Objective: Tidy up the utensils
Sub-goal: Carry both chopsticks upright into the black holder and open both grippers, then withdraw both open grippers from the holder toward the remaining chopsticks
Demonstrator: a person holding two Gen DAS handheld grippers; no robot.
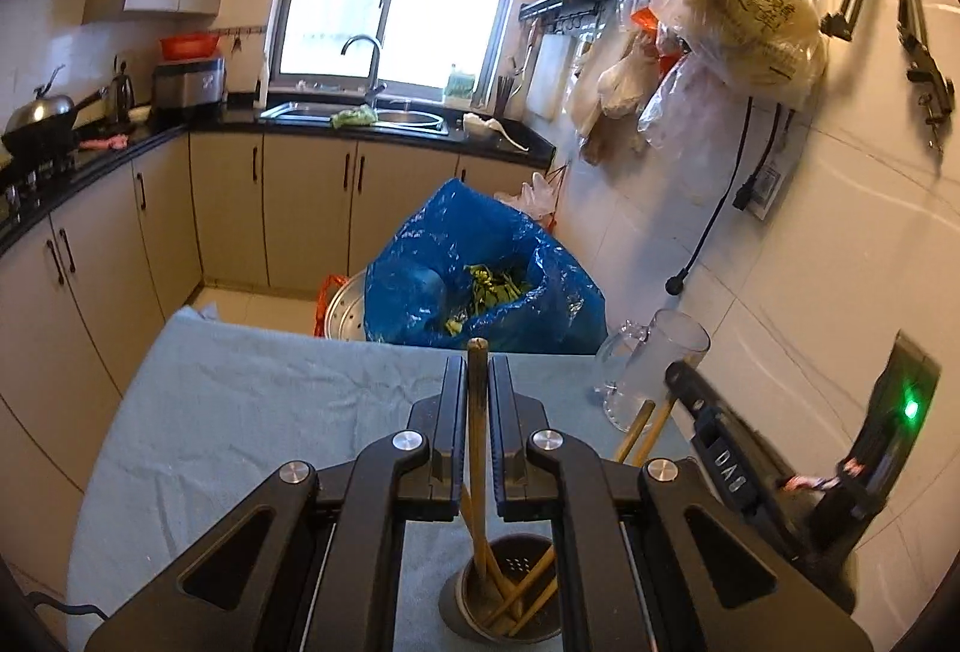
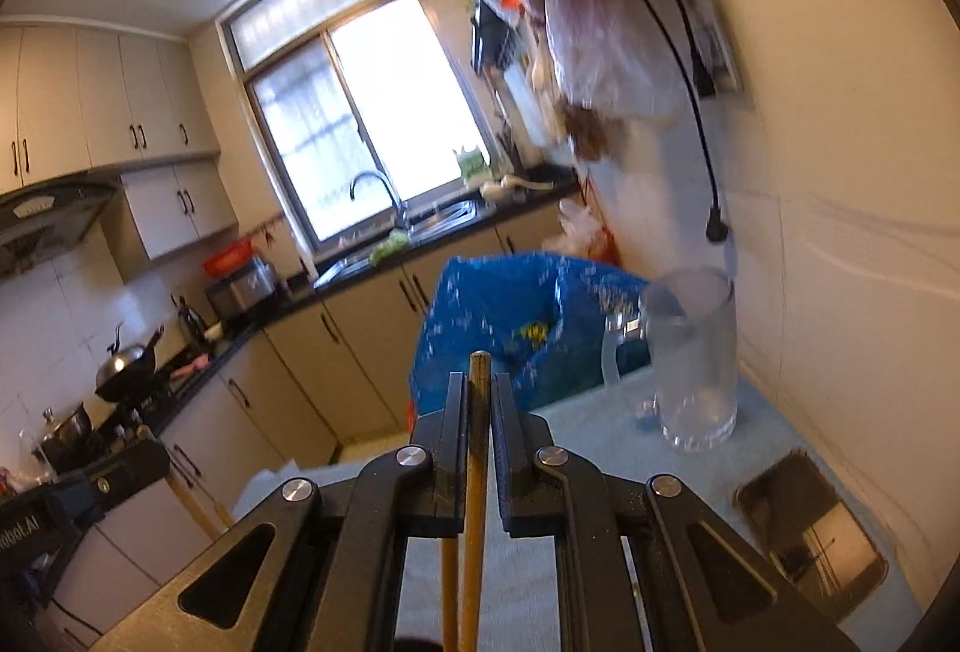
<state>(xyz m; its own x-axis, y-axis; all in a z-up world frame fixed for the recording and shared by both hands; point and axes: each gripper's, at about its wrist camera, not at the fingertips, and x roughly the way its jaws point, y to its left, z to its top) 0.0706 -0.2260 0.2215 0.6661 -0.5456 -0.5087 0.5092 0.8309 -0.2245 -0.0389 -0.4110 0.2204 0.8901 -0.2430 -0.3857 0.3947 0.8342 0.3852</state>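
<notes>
In the left wrist view my left gripper [image 1: 477,370] is shut on a wooden chopstick [image 1: 477,412] whose lower end stands in a round metal utensil holder [image 1: 474,586] with several more chopsticks. The right gripper's body [image 1: 720,448] shows at the right, with two chopstick ends [image 1: 645,427] by it. In the right wrist view my right gripper [image 2: 479,382] is shut on wooden chopsticks [image 2: 478,412] that run down out of frame. A clear glass mug [image 2: 696,358] stands on the blue-grey cloth [image 2: 600,424], ahead and right; it also shows in the left wrist view [image 1: 654,364].
A blue plastic bag [image 1: 480,268] with green scraps stands just past the table's far edge, beside a metal steamer [image 1: 345,310]. A dark tray [image 2: 810,532] lies at right on the cloth. A tiled wall with hanging bags [image 1: 750,4] and cables is close on the right. Kitchen counters lie beyond.
</notes>
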